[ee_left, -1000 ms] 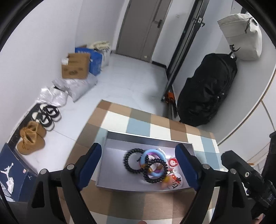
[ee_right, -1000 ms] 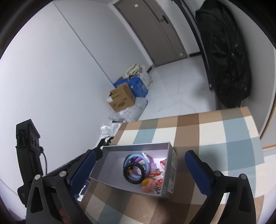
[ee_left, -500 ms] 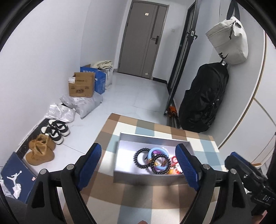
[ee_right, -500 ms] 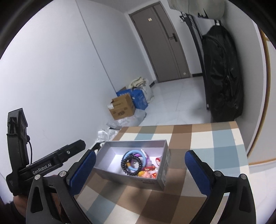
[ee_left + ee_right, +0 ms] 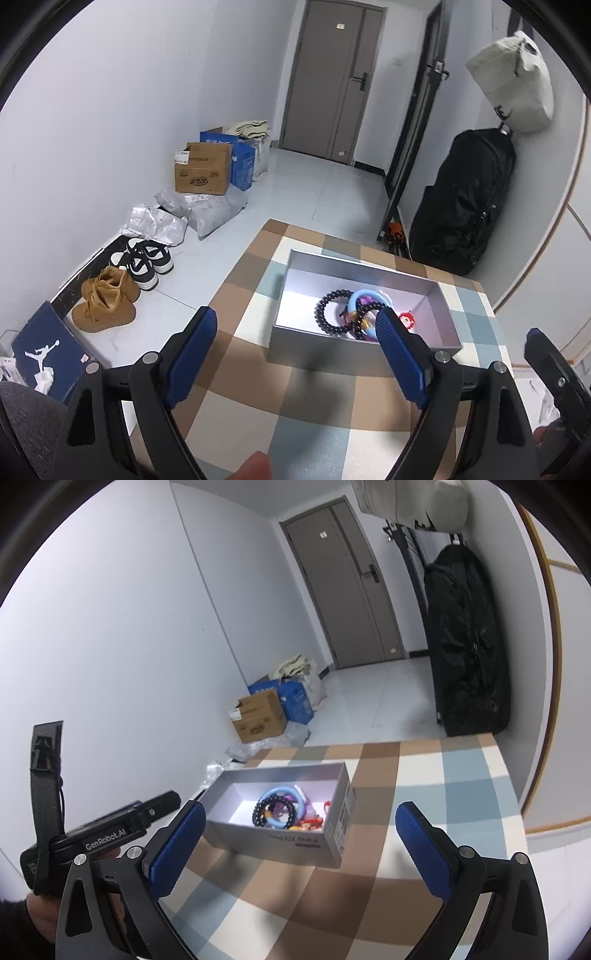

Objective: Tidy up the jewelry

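1. Left wrist view: a grey, open-topped rectangular box (image 5: 364, 345) sits on a table covered by a checked cloth (image 5: 295, 398) of brown, cream and pale blue squares. The box is the landmark here.
2. Inside the box, toward its near right part, lies a small heap of jewelry: a black beaded bracelet (image 5: 327, 308), a light blue ring-shaped bangle (image 5: 364, 295) overlapping it, a second dark beaded loop with purple and orange pieces, and a small red charm (image 5: 406, 319) just to the right. The left part of the box floor is bare.
3. The left gripper (image 5: 295, 334) hangs in front of the box with its blue-padded jaws spread wide and nothing between them. Its right fingertip overlaps the box's near wall in the picture; whether it touches cannot be told.
4. Right of the box, at the picture's edge, part of the other black tool shows.
5. Beyond the box, on the floor: tan boots (image 5: 105, 302), black-and-white sneakers, grey parcels, cardboard boxes, a closed door and a black bag (image 5: 465, 199).
6. Right wrist view: the same box (image 5: 295, 843) stands ahead and slightly left, its printed near wall facing the camera. The beaded bracelet (image 5: 275, 808) and blue bangle (image 5: 282, 799) are piled against its right end with red and orange bits.
7. The right gripper (image 5: 297, 830) is held short of the box, jaws spread wide, empty.
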